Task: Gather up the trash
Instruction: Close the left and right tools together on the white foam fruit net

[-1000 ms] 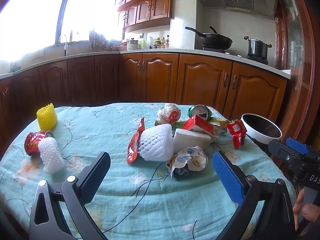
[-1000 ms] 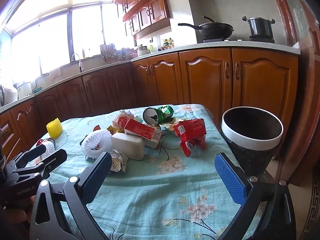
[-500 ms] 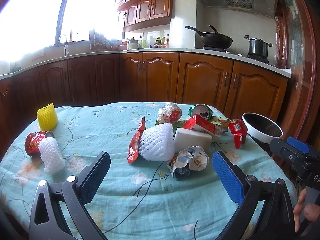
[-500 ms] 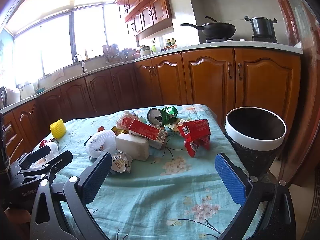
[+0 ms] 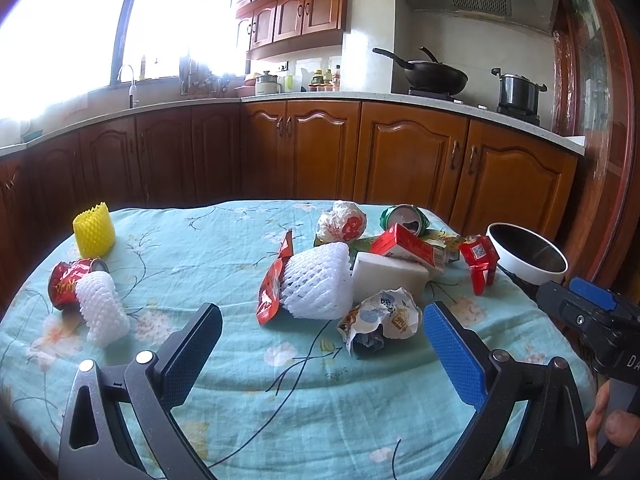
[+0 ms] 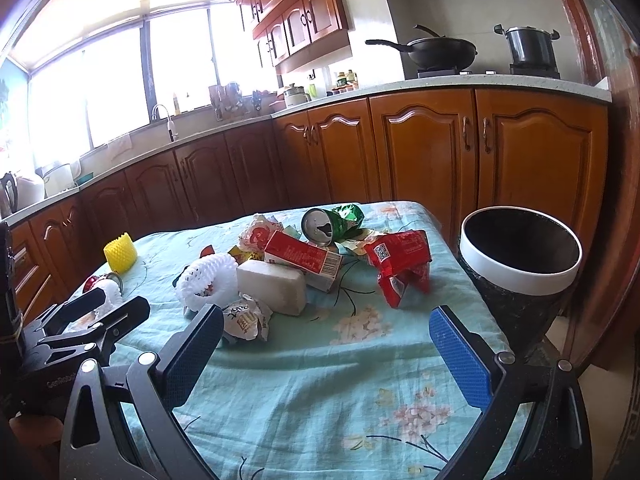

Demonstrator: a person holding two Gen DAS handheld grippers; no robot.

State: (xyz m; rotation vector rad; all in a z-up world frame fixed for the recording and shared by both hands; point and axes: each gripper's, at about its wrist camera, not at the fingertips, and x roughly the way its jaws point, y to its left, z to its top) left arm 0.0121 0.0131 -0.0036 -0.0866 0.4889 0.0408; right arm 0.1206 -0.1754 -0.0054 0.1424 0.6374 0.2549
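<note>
Trash lies piled on a table with a teal flowered cloth [image 5: 224, 256]: a white foam net [image 5: 316, 284], a crumpled wrapper [image 5: 380, 320], a white block [image 5: 390, 278], a red carton [image 5: 408, 246], a green can [image 5: 404, 218], a red packet [image 5: 478, 262]. At the left lie a yellow foam net [image 5: 94, 230], a red can [image 5: 70, 282] and another white net [image 5: 102, 310]. A bin with a white rim [image 6: 520, 264] stands off the table's right edge. My left gripper [image 5: 320, 344] is open and empty, just short of the pile. My right gripper [image 6: 324, 344] is open and empty over the cloth.
Wooden kitchen cabinets [image 5: 400, 160] run behind the table under a counter with a wok [image 5: 434, 72] and a pot [image 5: 520, 94]. The right gripper shows at the right edge of the left wrist view [image 5: 588, 312]. The left gripper shows at the left of the right wrist view [image 6: 80, 328].
Both grippers have drifted slightly; the pile and bin sit a little lower and closer in the right wrist view. Nothing was grasped or moved on the table.
</note>
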